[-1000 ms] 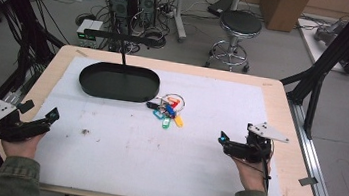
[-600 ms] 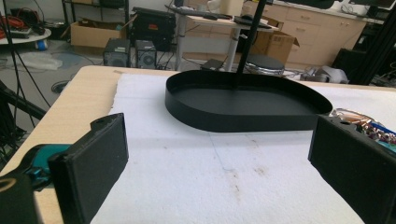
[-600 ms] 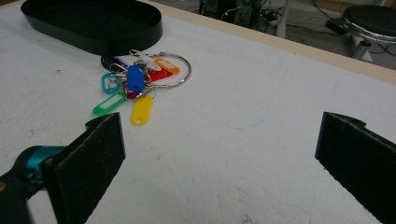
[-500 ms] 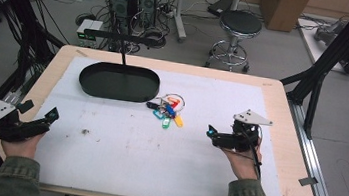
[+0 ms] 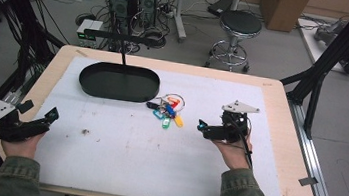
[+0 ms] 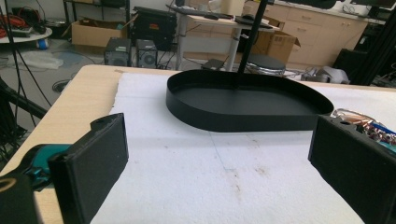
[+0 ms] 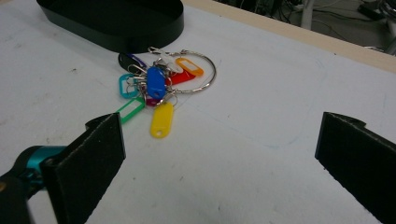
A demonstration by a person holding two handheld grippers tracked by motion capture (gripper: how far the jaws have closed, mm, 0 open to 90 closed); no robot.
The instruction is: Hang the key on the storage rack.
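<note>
Both jaws of the right hand-held gripper [image 7: 219,154] stand spread wide, released, the key bunch [image 7: 156,88] lying just ahead, untouched.

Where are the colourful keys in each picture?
High view: keys at the middle, right of the black tray.
Left gripper view: at the right edge, beside the tray.
Right gripper view: upper left of middle, just below the tray.
Shared landmark: the tray.

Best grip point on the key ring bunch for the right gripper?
Likely the piled centre around the blue tag, where the key ring bunch stands highest off the white mat. The wire ring lies flat. Bring the right gripper, already open, down from above, jaws straddling the cluster.
</note>
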